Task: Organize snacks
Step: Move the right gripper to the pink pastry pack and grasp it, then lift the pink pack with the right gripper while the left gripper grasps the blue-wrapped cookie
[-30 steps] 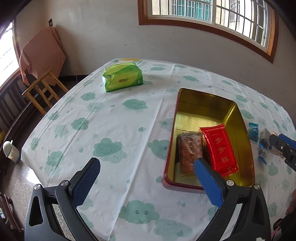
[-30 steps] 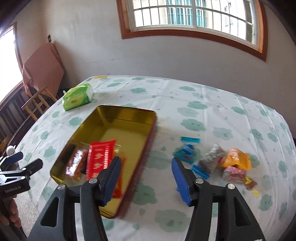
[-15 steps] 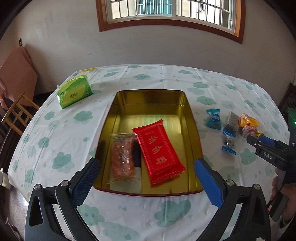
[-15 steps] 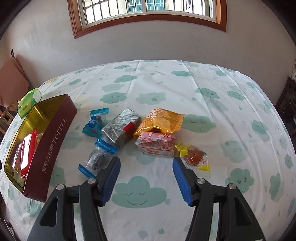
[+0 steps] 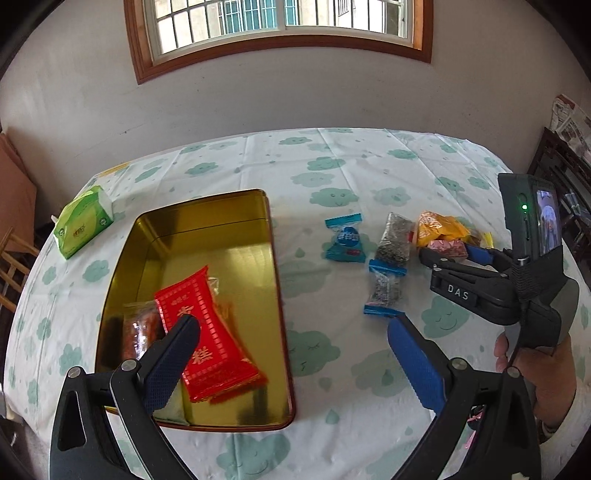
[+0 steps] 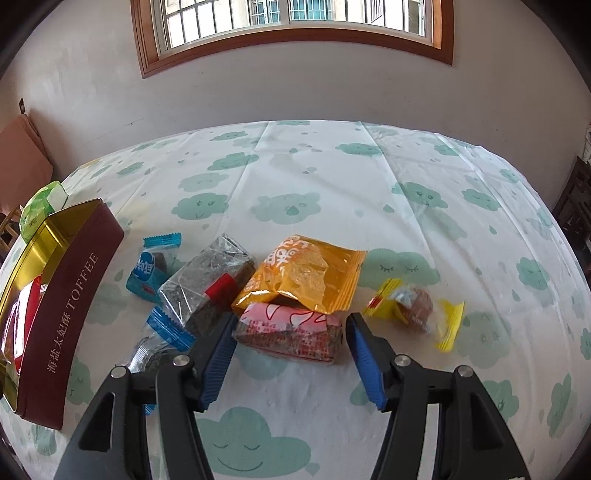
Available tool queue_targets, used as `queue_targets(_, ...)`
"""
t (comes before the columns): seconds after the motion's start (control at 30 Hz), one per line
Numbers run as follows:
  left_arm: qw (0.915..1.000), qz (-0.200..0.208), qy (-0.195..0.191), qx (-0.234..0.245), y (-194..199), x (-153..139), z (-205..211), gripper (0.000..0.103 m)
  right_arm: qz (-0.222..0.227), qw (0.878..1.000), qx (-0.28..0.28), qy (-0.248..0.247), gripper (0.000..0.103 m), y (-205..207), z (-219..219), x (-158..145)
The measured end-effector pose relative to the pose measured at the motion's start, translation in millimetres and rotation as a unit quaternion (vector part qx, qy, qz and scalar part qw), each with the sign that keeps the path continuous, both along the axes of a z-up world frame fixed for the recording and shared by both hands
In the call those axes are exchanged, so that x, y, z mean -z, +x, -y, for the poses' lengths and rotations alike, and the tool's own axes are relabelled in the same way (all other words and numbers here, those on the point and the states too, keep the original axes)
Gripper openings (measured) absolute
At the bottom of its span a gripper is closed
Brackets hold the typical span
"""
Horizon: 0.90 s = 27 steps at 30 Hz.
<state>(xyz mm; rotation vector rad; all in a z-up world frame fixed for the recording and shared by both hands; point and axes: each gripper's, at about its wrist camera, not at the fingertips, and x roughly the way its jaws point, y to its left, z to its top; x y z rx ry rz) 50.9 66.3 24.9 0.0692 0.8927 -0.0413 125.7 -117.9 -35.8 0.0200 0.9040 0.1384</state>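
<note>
Pink-and-white wrapped snack bar (image 6: pixel 290 334) lies on the counter (image 6: pixel 332 177) at lower centre, now between the right gripper's (image 6: pixel 291 345) closing jaws, not yet pinched; pickup looks imminent. Left gripper (image 5: pixel 291 354) hangs open, empty, having swung over beside the gold rectangular metal tin (image 5: pixel 236 229).

Grey-white plaster wall (image 6: pixel 295 96); wood-framed barred window (image 5: pixel 280 22), daylight through. Cloud-print tablecloth (image 6: pixel 314 177) over table. Wooden chair (image 5: pixel 11 266) left, dark cabinet (image 5: pixel 554 173) right.
</note>
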Motion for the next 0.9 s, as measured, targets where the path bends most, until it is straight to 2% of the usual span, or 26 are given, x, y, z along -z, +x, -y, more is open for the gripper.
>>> queue_targets(0.2, 0.9996, -0.006, -0.002, 0.029, 9.0, 9.1, 28.7, 0.101, 0.013, 1.0, -0.014, -0.006, 0.052, -8.7, 6.1, 0.6)
queue_targets(0.37, 0.999, -0.02, -0.009, 0.039, 15.2, 19.5, 44.8, 0.099, 0.017, 1.0, -0.021, -0.011, 0.051, -20.1, 19.0, 0.4)
queue_targets(0.57, 0.9981, -0.026, -0.007, 0.054, 24.3, 27.0, 60.2, 0.092, 0.017, 1.0, -0.002, -0.007, 0.051, -37.1, 53.3, 0.9)
queue_targets(0.63, 0.9977, -0.033, -0.018, 0.056, 31.3, 31.1, 61.8, 0.085, 0.016, 1.0, 0.007, -0.001, 0.051, -42.3, 65.7, 1.3)
queue_targets(0.7, 0.9969, -0.047, -0.027, 0.056, 39.6, 37.0, 63.2, 0.069, 0.017, 1.0, 0.014, 0.001, 0.051, -47.7, 74.5, 1.6)
queue_targets(0.9, 0.9957, -0.067, -0.032, 0.055, 57.6, 50.7, 65.5, 0.055, 0.015, 1.0, 0.019, 0.014, 0.052, -51.3, 83.3, 2.1)
